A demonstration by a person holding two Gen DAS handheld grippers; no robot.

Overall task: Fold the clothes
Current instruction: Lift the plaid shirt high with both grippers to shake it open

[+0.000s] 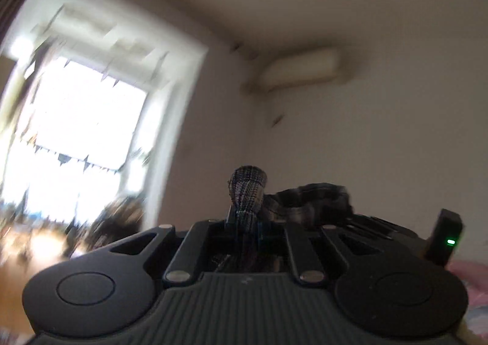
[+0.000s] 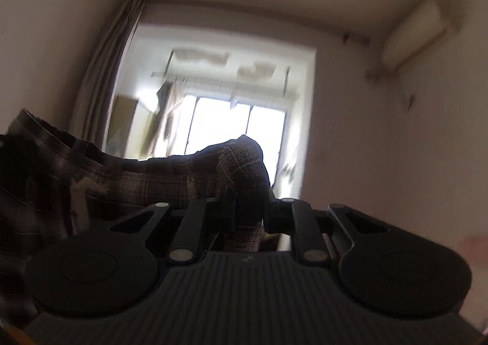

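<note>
A soft, light checked garment (image 1: 308, 201) is judged to be limp: it will sag and drape wherever it is unsupported, so it is best pinched at a hem or corner, well apart, to keep the edge taut.

The left gripper (image 1: 247, 216) is seen closed on a bunched fold of the cloth, which rises ahead of the fingers and trails off to the gripper's right. It is pointed upward, toward the wall and ceiling, so the cloth is held lifted.

The right gripper (image 2: 247, 210) is likewise clamped on a bunch of the same fabric, which is draped from just ahead of the fingers away to the gripper's left. The garment is thus slung between the two grippers, a window (image 2: 238, 122) beyond.
</note>
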